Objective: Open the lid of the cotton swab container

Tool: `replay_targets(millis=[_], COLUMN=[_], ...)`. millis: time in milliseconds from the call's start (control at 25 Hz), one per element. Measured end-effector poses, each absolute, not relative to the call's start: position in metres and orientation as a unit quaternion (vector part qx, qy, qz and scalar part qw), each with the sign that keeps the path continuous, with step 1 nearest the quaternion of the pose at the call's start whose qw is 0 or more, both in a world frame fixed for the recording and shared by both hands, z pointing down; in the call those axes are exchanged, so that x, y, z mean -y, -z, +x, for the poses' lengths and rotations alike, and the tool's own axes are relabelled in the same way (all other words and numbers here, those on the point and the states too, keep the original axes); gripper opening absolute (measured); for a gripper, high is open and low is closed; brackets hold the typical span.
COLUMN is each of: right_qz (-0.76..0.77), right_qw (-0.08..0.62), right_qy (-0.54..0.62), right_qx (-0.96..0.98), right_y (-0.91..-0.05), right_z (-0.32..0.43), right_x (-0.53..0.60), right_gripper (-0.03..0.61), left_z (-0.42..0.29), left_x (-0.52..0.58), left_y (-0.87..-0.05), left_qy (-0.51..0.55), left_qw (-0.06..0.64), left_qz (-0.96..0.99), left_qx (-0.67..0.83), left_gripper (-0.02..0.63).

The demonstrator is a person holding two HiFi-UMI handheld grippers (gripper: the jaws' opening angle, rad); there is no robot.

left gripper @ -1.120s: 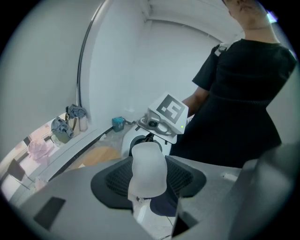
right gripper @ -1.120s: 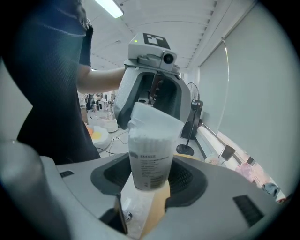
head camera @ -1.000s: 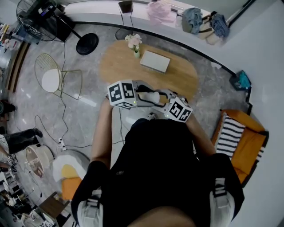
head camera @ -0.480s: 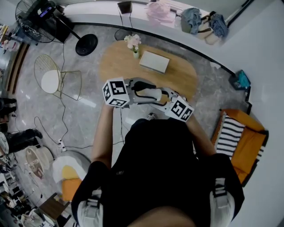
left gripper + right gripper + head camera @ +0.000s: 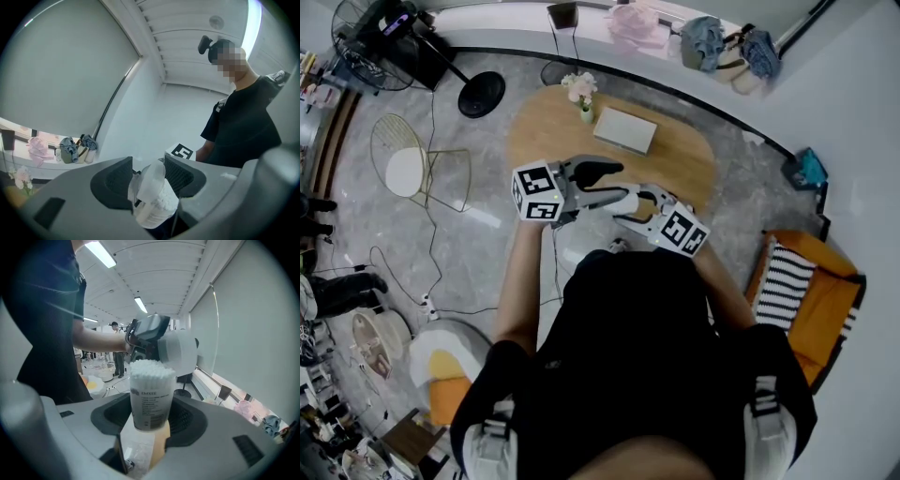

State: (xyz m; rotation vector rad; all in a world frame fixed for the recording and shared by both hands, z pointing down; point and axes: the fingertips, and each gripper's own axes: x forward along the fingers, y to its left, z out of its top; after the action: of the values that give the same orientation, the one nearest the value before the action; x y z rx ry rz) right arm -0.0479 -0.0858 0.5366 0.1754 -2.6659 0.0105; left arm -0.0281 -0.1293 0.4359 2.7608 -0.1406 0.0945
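Right gripper [image 5: 151, 420]: my jaws stand wide and are clamped on the lower body of the cotton swab container [image 5: 149, 390], one pad on either side. The container sits upright between them, its mouth clear above the pads. The swab tips [image 5: 149, 367] are exposed at the top.

Left gripper [image 5: 600, 181]: my jaws are spread wide and straddle the lid [image 5: 180, 350]. The lid is raised off the mouth and tilted, close against one pad, with a gap to the other. I see no firm grip on it.

The wooden tabletop [image 5: 675, 164] lies beyond both jaws, well apart from the container.
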Motion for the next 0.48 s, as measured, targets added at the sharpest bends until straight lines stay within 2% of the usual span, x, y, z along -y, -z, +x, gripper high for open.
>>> replay_targets(millis=[240,480], right_qz=[0.060,0.048], right_qw=[0.240,0.239], right_qy=[0.000,-0.008], right_qx=[0.969,0.970], right_y=[-0.539,-0.538], right_z=[-0.048,-0.045], right_x=[0.083,0.075], right_gripper=[0.216,0.215], left_z=[-0.032,-0.036], left_x=[0.138,0.144], left_y=[-0.438,-0.444], left_qy=[-0.025,0.014], left_qw=[0.185,0.223], left_qz=[0.980,0.971], left_qx=[0.069,0.086], left_gripper=[0.209,0.209])
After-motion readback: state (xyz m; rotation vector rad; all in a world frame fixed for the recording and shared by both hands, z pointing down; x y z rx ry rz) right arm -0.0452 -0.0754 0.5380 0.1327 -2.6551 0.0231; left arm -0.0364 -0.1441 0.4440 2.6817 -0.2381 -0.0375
